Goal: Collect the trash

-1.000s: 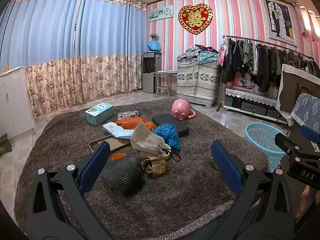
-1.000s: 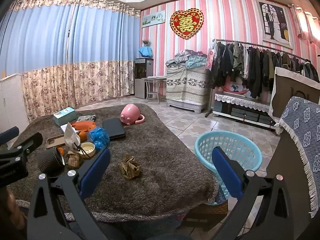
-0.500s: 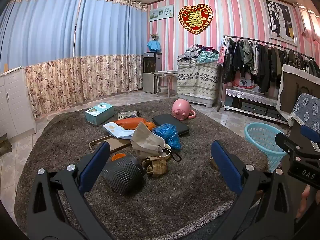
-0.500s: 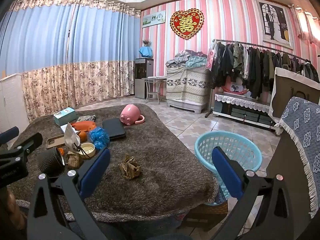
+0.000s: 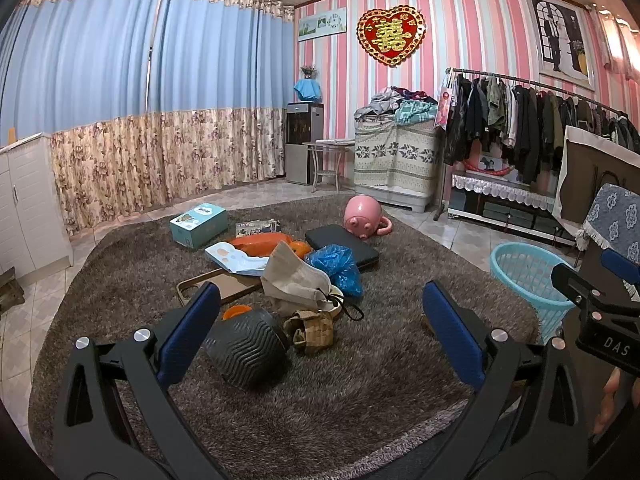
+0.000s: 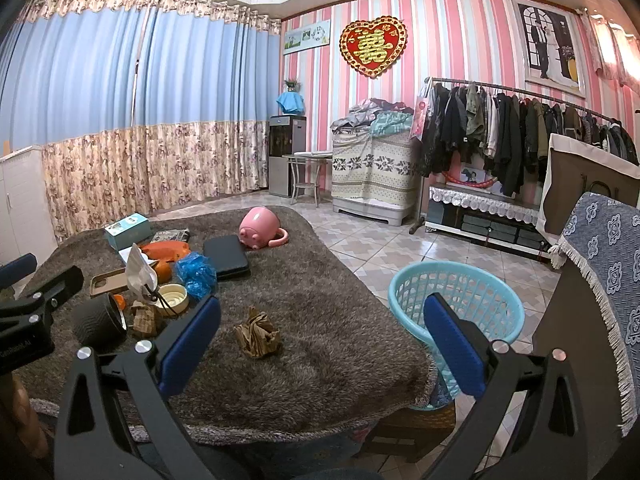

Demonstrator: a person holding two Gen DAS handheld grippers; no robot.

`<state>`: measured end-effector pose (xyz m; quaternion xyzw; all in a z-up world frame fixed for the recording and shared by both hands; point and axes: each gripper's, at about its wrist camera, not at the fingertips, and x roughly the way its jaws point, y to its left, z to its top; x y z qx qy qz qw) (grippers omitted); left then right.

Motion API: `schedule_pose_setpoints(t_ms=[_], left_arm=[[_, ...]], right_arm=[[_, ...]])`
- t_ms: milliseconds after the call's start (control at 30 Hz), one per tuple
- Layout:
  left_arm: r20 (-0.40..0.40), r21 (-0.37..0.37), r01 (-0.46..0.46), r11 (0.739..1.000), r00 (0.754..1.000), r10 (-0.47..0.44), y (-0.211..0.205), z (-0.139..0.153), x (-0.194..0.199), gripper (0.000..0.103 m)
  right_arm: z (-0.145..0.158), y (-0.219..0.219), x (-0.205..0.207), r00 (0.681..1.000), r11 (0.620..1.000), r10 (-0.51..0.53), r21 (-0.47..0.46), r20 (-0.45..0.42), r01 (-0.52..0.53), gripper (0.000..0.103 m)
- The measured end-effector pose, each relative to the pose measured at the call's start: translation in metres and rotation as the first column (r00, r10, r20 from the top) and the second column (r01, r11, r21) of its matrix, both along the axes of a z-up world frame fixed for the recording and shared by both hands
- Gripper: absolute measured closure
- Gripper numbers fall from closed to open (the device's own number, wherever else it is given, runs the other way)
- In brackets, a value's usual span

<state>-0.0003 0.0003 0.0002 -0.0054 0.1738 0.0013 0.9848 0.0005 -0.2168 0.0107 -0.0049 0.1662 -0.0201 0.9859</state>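
A table under a shaggy grey-brown cover (image 5: 360,392) carries litter: a crumpled brown paper wad (image 6: 257,334) lying alone near the front, a second brown wad (image 5: 310,330), a blue plastic bag (image 5: 336,264), and a beige paper bag (image 5: 294,280). A light blue mesh basket (image 6: 456,300) stands on the floor off the table's right edge. My left gripper (image 5: 320,328) hovers open above the near edge, facing the pile. My right gripper (image 6: 320,336) is open too, with the lone wad between and beyond its fingers (image 6: 188,348).
On the table also lie a black ribbed cup (image 5: 248,346) on its side, a pink pig mug (image 5: 362,216), a black case (image 5: 340,244), a teal box (image 5: 198,224), orange items (image 5: 260,242) and a brown tray (image 5: 216,286). A clothes rack (image 6: 520,136) and a draped chair (image 6: 608,240) stand at right.
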Motion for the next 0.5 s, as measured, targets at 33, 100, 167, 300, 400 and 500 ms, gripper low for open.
schedule_pose_setpoints(t_ms=[33, 100, 167, 300, 400, 500], left_arm=[[-0.001, -0.001, 0.0, 1.0, 1.0, 0.0, -0.0001, -0.0002, 0.0003, 0.005], [-0.001, -0.002, -0.001, 1.0, 1.0, 0.001, 0.0003, -0.0001, 0.0, 0.005], [-0.002, 0.0, 0.0, 1.0, 1.0, 0.0, 0.0, -0.0001, 0.0002, 0.005], [-0.002, -0.001, 0.003, 1.0, 1.0, -0.003, 0.0001, -0.0002, 0.0002, 0.005], [0.001, 0.0, 0.004, 1.0, 1.0, -0.004, 0.0022, -0.0025, -0.0007, 0.005], [-0.002, 0.0, 0.004, 1.0, 1.0, -0.004, 0.0021, -0.0022, -0.0007, 0.005]], right_arm=[[0.0004, -0.0003, -0.0002, 1.0, 1.0, 0.0, 0.0, -0.001, 0.0, 0.004], [-0.0001, 0.0001, 0.0002, 1.0, 1.0, 0.0, -0.001, -0.001, 0.0, 0.004], [-0.0005, -0.0013, -0.0005, 1.0, 1.0, 0.003, 0.0, -0.004, -0.003, 0.004], [-0.0056, -0.003, -0.0011, 1.0, 1.0, 0.004, -0.001, -0.001, -0.004, 0.004], [-0.006, -0.003, -0.0013, 1.0, 1.0, 0.005, -0.001, -0.002, -0.005, 0.004], [-0.0072, -0.0035, -0.0018, 1.0, 1.0, 0.006, -0.001, -0.01, -0.006, 0.004]])
